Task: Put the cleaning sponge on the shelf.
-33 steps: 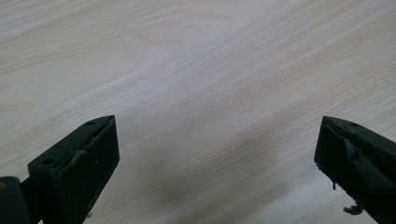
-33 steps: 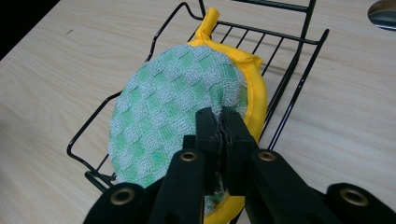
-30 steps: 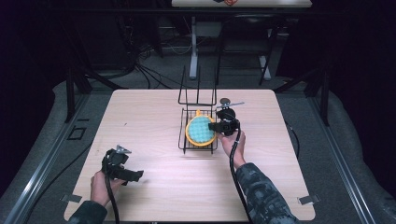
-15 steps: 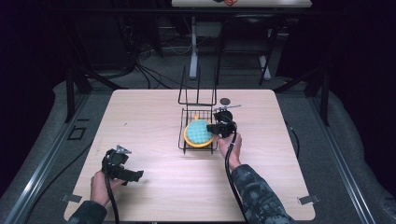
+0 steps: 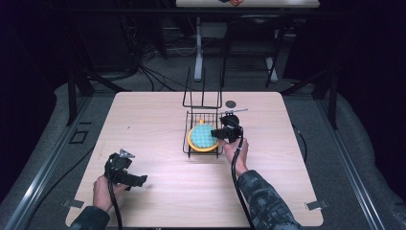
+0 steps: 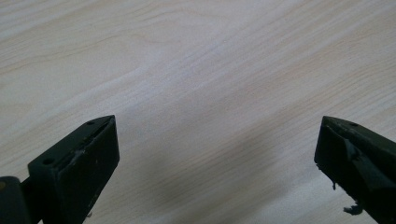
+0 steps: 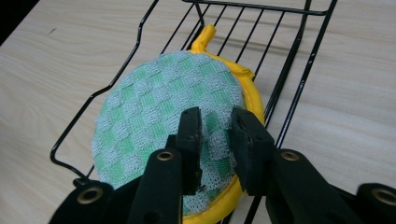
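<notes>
Round green-checked pot holder (image 7: 168, 112) in wire rack (image 7: 299, 79): soft, light, floppy; best pinched at yellow rim. Right gripper (image 7: 217, 121) just parting, holding nothing; left gripper (image 6: 210, 149) wide apart, empty.

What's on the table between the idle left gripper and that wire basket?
Nothing: the high view shows bare wooden table between the left gripper and the wire basket holding the green-and-yellow pad.

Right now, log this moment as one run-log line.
right tongs: jaws just opening, slightly apart over round green pot holder | pot holder: lying in black wire rack | left tongs: open over bare table
</notes>
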Demonstrator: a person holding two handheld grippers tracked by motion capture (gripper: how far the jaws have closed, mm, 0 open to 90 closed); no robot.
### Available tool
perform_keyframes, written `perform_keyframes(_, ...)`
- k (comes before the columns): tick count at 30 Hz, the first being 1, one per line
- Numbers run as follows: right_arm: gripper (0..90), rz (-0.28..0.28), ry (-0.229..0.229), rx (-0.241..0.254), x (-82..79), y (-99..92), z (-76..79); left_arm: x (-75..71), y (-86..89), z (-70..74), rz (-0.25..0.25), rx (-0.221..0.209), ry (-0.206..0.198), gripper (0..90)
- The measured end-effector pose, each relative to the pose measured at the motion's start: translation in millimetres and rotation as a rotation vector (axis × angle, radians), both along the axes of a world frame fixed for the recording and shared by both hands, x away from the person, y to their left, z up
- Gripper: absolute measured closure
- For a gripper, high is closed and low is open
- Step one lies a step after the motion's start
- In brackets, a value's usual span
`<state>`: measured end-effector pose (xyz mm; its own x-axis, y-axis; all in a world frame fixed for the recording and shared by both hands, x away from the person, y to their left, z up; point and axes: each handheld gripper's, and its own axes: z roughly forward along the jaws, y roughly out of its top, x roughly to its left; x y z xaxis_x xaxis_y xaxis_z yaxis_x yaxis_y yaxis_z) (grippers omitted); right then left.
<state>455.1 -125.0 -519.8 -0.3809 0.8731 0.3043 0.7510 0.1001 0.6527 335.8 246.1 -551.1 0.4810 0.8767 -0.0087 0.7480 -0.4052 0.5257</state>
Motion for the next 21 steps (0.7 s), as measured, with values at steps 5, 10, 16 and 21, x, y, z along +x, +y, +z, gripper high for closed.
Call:
perform_keyframes(5, 62.8, 0.032, -0.024, -0.016, -3.3, 0.0, 5.6, 0.0, -0.3, -0.4, 0.003, 0.003, -0.004, 0.1)
perform_keyframes(10, 44.9, 0.075, -0.044, -0.028, -9.2, -1.4, 15.2, -0.2, -0.2, -0.1, 0.001, 0.006, -0.009, 0.1)
perform_keyframes(16, 25.0, 0.135, -0.068, -0.032, -21.0, -8.6, 30.0, -0.2, -1.4, 0.0, -0.002, 0.004, -0.005, 0.1)
perform_keyframes(21, 14.8, 0.2, -0.095, -0.07, -32.2, -14.4, 42.7, -0.3, -1.3, 0.0, -0.002, 0.004, -0.007, 0.1)
